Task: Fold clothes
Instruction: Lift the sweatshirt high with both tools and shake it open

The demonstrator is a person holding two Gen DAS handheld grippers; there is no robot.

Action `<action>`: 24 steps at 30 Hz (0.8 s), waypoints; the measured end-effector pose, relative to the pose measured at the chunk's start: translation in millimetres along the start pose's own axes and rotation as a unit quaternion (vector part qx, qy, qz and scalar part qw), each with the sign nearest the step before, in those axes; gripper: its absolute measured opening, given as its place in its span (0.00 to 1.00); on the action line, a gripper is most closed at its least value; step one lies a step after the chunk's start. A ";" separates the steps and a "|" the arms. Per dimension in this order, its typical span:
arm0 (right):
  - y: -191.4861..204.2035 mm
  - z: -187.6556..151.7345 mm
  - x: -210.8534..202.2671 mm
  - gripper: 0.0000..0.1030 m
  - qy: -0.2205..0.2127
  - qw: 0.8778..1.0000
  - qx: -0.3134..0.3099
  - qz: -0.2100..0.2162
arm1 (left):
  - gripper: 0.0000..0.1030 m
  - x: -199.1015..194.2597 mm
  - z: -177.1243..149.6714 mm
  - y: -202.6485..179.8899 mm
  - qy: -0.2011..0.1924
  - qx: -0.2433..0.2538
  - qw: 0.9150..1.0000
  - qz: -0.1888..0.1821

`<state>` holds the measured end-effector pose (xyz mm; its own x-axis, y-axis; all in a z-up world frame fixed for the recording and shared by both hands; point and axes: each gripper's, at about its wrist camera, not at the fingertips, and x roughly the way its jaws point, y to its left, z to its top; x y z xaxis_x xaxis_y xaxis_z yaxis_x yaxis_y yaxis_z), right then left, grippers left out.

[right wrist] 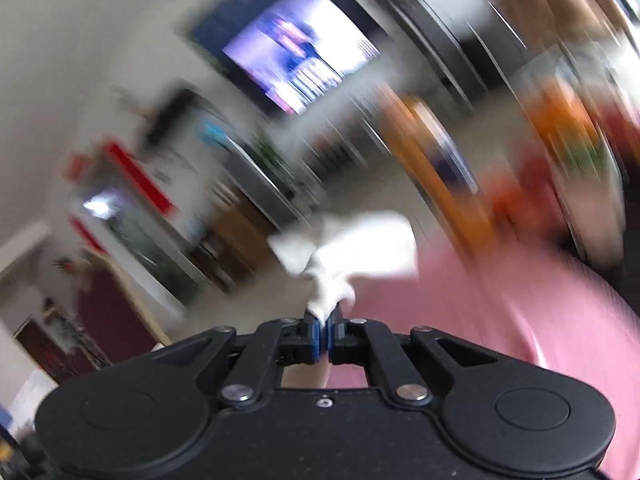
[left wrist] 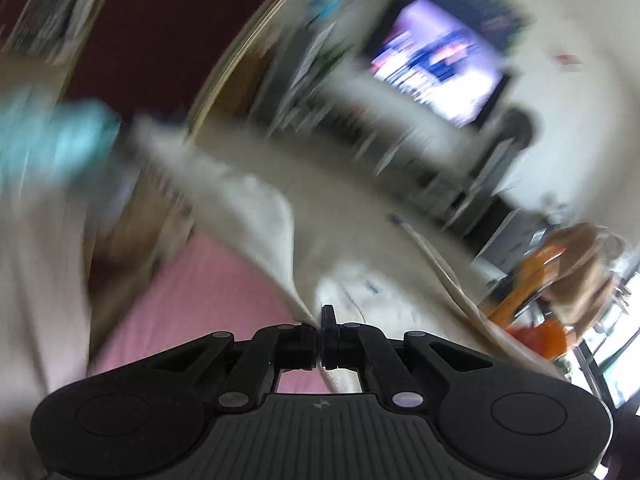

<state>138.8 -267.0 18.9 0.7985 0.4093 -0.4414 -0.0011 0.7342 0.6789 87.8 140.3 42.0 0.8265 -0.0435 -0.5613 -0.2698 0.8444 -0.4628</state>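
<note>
Though both views are smeared by blur, each tool reads plainly: left gripper, jaws pinched tight on white garment, cloth running toward 10 o'clock over pink bedsheet; right gripper, jaws clamped on the garment's bunched corner, flaring toward 12 o'clock. Lit television at 1 o'clock.

Left tool: matt black plastic, ribbed housing, bright metal rivets. Right tool: same matt plastic, blue pads. White garment: soft cloth, slightly nubby. Pink sheet: smooth matt fabric. Screen: glossy.
</note>
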 end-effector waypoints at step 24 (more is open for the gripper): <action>-1.8 -58.8 -32.5 0.00 0.086 0.994 -0.015 -0.062 | 0.00 -44.1 -20.9 28.3 0.013 0.003 0.998 0.058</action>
<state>77.4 -249.7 -2.5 0.6786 0.3996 -0.6163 0.0704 0.7998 0.5961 33.4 155.0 39.3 0.7770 0.0403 -0.6282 -0.3594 0.8477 -0.3902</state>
